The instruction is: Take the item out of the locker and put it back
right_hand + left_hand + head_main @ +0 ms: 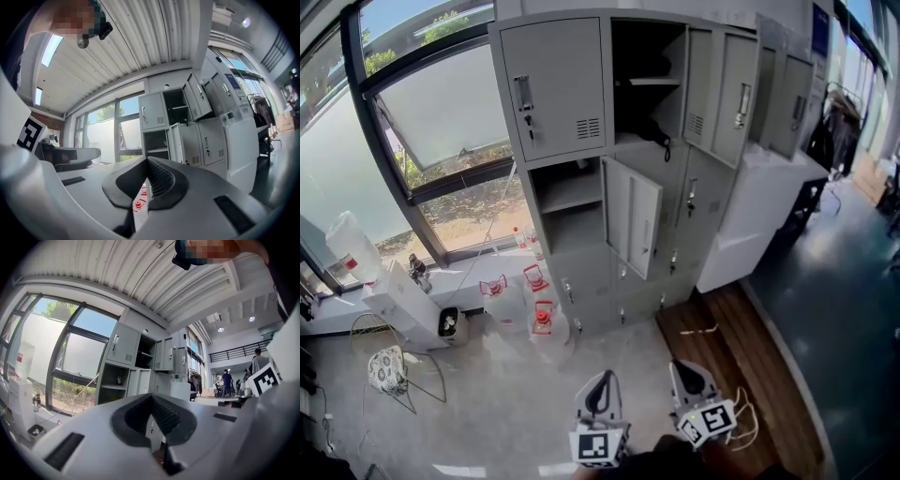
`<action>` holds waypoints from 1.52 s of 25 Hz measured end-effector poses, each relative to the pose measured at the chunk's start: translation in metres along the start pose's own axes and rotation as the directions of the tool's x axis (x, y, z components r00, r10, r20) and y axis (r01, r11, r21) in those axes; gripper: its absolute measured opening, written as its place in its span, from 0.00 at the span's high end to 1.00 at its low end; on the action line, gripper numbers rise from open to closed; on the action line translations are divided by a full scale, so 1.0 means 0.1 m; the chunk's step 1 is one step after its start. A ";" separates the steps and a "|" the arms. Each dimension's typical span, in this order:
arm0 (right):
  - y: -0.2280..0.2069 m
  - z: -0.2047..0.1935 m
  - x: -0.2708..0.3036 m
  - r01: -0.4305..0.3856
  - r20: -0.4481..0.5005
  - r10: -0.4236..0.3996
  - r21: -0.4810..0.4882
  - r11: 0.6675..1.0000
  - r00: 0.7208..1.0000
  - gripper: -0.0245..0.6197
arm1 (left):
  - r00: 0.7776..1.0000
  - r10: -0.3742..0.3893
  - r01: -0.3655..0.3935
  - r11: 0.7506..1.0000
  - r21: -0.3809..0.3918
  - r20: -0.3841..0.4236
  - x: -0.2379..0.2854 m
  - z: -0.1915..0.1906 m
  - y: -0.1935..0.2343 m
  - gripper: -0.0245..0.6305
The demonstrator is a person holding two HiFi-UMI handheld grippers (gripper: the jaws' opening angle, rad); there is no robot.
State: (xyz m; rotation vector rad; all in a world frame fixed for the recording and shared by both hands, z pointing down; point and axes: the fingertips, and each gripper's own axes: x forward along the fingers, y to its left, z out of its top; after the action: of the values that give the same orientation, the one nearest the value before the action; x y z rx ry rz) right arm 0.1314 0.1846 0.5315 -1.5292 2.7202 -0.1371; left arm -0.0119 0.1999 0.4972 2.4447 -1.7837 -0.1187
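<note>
On the left is a big window (441, 122) with a white jug (352, 246) by it, a wire chair (394, 370) on the floor (506, 403), and some bottles with red tops (542, 317) just beside the grey locker (572, 94). Some locker doors are open, and a dark thing (654, 133) lies in the top open box, well apart from both grippers; I cannot tell what it is. Low down, the left gripper (602, 380) and then the right gripper (689, 375) sit side by side, pointing at the locker, both with jaws closed and nothing in them.
</note>
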 end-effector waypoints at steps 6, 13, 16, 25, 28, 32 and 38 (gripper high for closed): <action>0.08 0.00 0.16 0.006 -0.008 -0.006 -0.009 1.000 1.000 0.97 | 1.000 -0.016 0.016 1.000 -0.017 -0.009 0.04 -0.04 0.14 0.98; -0.13 -0.01 0.51 0.000 0.011 0.000 -0.005 1.000 1.000 0.97 | 1.000 0.000 0.000 1.000 -0.008 -0.005 0.35 -0.08 0.30 0.98; -0.27 0.00 0.69 -0.009 0.020 0.009 -0.001 1.000 1.000 0.97 | 1.000 0.011 -0.011 1.000 -0.001 -0.007 0.56 -0.08 0.35 0.97; -0.87 0.18 1.41 -0.039 0.011 0.039 -0.005 0.999 0.999 0.97 | 0.999 0.033 -0.033 0.999 -0.010 -0.003 1.52 0.06 0.48 0.98; -1.15 0.34 1.65 -0.037 0.018 0.037 -0.006 0.999 0.999 0.97 | 0.999 0.043 -0.043 0.999 -0.021 -0.004 1.88 0.14 0.50 0.98; -1.58 0.51 1.92 -0.032 0.013 0.032 -0.005 0.999 0.999 0.97 | 0.998 0.059 -0.059 0.998 -0.013 -0.017 2.36 0.20 0.50 0.98; -2.12 0.65 2.32 -0.056 0.016 0.056 0.005 0.998 0.998 0.97 | 0.995 0.095 -0.095 0.995 0.010 -0.012 2.98 0.35 0.47 0.98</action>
State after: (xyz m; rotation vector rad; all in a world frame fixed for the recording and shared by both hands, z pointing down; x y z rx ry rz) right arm 0.1948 -0.1275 0.4909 -1.4450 2.7450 -0.1303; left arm 0.0301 -0.1002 0.4703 2.3562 -1.8954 -0.0865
